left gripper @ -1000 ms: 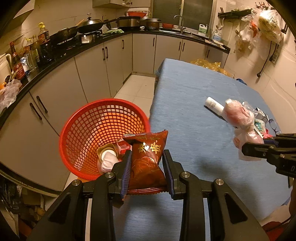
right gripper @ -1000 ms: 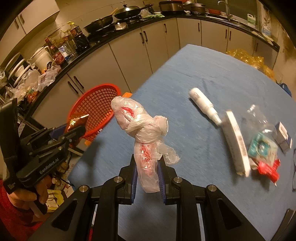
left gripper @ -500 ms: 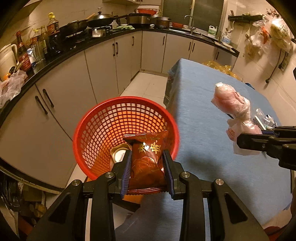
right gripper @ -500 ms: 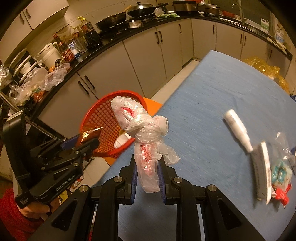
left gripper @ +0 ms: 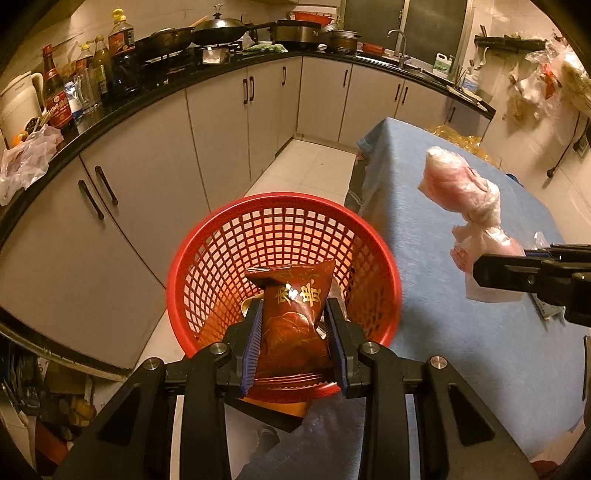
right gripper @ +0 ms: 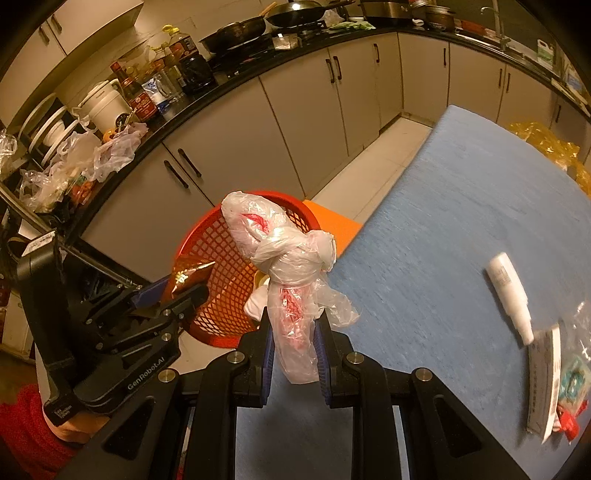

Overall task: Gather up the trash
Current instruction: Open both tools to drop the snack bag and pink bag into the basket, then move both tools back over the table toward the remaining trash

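A curved run of pale grey base cabinets with dark bar handles (left gripper: pixel 229 122) carries a black worktop (right gripper: pixel 229 79) crowded with bottles and pans. White floor tiles (left gripper: pixel 306 166) lie beside the blue-clothed desk (right gripper: pixel 461 206). Warm, dim light colours everything.

A home kitchen, lived-in and cluttered — pale cabinets (left gripper: pixel 221 122) with dark handles under a curved black counter (left gripper: pixel 92 122). Woks (left gripper: pixel 218 33) and pots on the stove, sauce and oil bottles (right gripper: pixel 140 99) crowded beside a white cooker (right gripper: pixel 105 101). Sink tap (left gripper: pixel 397 37) in the far corner, tiled floor (left gripper: pixel 306 170), a blue-clothed desk (right gripper: pixel 461 229) — plastic bags (left gripper: pixel 535 77) hanging on the wall.
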### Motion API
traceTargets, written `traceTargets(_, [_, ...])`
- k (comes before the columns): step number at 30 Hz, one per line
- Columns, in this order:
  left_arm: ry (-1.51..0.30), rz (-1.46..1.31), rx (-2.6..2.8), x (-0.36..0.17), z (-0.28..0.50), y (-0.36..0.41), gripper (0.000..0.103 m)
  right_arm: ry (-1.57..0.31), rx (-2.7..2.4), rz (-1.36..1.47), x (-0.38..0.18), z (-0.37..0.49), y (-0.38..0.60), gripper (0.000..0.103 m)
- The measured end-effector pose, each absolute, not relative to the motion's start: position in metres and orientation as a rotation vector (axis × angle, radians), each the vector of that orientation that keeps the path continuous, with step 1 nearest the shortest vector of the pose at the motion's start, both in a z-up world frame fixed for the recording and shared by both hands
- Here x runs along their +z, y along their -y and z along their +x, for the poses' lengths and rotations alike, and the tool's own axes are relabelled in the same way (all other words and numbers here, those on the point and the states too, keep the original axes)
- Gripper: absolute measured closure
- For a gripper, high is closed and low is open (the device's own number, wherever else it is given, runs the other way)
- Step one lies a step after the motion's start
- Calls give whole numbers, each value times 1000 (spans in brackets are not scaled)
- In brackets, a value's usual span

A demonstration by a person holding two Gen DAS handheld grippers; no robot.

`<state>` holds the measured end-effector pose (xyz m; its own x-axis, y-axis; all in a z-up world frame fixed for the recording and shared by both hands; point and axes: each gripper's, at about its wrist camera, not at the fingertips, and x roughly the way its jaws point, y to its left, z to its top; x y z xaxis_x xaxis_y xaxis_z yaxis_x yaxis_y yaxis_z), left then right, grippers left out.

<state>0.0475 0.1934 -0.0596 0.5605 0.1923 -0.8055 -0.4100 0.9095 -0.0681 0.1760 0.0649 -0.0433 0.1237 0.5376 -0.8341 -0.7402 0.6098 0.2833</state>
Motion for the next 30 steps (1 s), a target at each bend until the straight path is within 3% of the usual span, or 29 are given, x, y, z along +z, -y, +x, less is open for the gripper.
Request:
traceTargets(15, [-887,-298,392,-59,46,-210,71,-1143,984,-231,-52,191,-116,79])
traceTargets(18, [-869,-312,407,-57,45,-213,63,-1165,996,-214,-55,194,-125,78])
traceTargets(20, [-849,-321,419,-54,42,-215,49,-1161,997,-210,-54,197,-131,61])
traceTargets(22, [-825,-322,428,-51,39,-216,44,-1144,996,-204,-51,197,-130,49])
traceTargets(30, [-822,-323,396,-46,45,-208,44,-1123,932,-122,-38,203,-90,48])
